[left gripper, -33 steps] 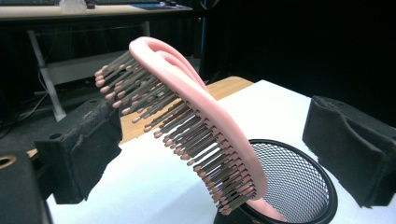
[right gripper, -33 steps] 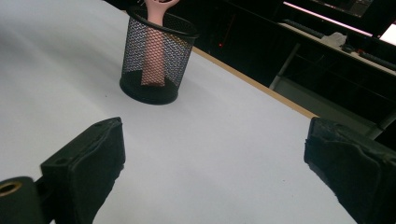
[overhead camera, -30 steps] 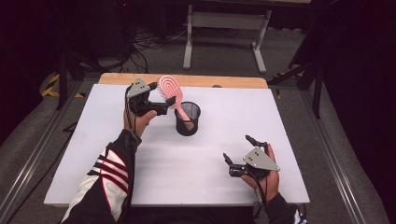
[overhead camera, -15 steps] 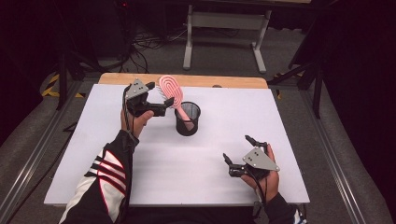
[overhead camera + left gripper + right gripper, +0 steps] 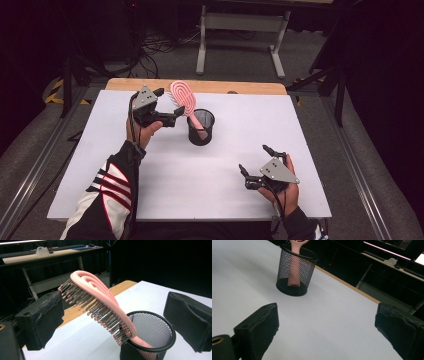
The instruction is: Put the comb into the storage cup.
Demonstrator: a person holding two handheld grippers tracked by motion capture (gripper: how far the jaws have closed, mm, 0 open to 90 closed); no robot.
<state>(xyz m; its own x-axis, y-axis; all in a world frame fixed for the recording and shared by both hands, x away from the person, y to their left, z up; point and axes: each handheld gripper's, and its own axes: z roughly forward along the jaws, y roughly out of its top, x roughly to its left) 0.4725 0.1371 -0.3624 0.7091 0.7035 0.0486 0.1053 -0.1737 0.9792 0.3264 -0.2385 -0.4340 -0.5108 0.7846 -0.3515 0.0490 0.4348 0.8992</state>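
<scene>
A pink hairbrush (image 5: 181, 96) stands handle-down in a black mesh cup (image 5: 201, 128) at the middle back of the white table. It leans left, bristles toward my left gripper (image 5: 169, 106). That gripper is open just left of the brush head. In the left gripper view the brush (image 5: 100, 300) rises between the wide-apart jaws of the left gripper (image 5: 112, 317) and touches neither. My right gripper (image 5: 253, 160) rests open near the front right, with bare table between its jaws. The right gripper view looks past the open right gripper (image 5: 328, 332) to the cup (image 5: 294, 272).
The white table top (image 5: 100, 165) has a wooden strip (image 5: 250, 88) along its far edge. Behind it are a metal stand (image 5: 240, 22), cables on the floor and dark surroundings. A sleeve with red and white stripes (image 5: 112, 185) lies over the front left.
My left gripper has shifted slightly left, away from the brush. The brush, the cup and the right gripper have stayed in place.
</scene>
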